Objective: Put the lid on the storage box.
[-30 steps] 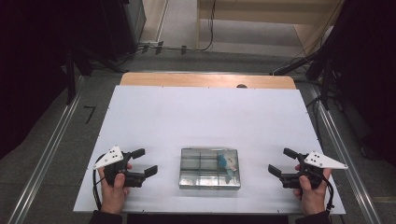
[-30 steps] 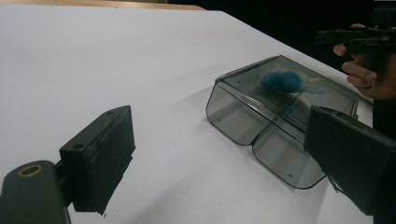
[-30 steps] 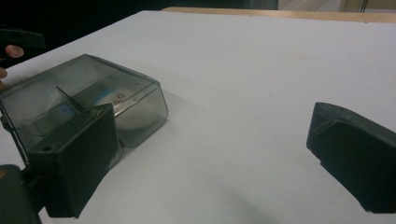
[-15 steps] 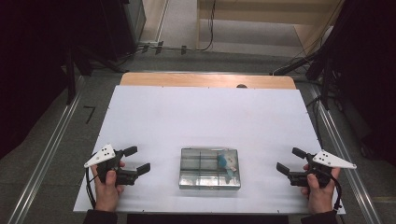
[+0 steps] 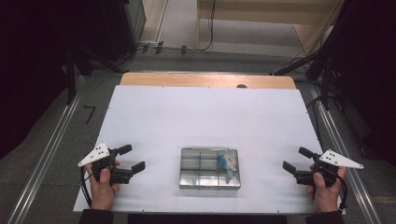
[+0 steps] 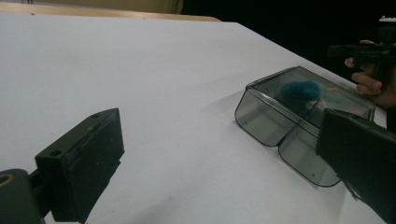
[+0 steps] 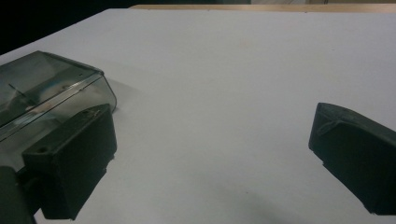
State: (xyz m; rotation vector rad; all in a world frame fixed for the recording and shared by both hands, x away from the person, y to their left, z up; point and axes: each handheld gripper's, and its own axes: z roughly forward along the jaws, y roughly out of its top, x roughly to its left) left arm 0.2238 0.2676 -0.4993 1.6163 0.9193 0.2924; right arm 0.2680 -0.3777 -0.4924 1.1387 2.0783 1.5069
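Note:
A clear, lidded compartment box (image 5: 210,168) lies flat near the front middle of the white table (image 5: 205,116), with a fluffy blue thing (image 5: 225,161) in its right part. My left gripper (image 5: 132,157) hovers low, left of the box and apart from it. Its jaws have just been opening and hold nothing. In the left gripper view the box (image 6: 280,121) and the blue thing (image 6: 299,91) lie ahead past the wide-apart jaws. My right gripper (image 5: 294,158) stands open and empty to the right of the box. In the right gripper view the box's corner (image 7: 42,93) lies at left.
A wooden strip (image 5: 205,80) borders the table's far edge. Cables and dark furniture stand on the floor beyond it. Metal rails (image 5: 42,158) run along both sides of the table. Both hands are close to the table's front edge.
My right gripper has moved to the right, away from the box. The left gripper has drifted slightly left. The box has not moved.

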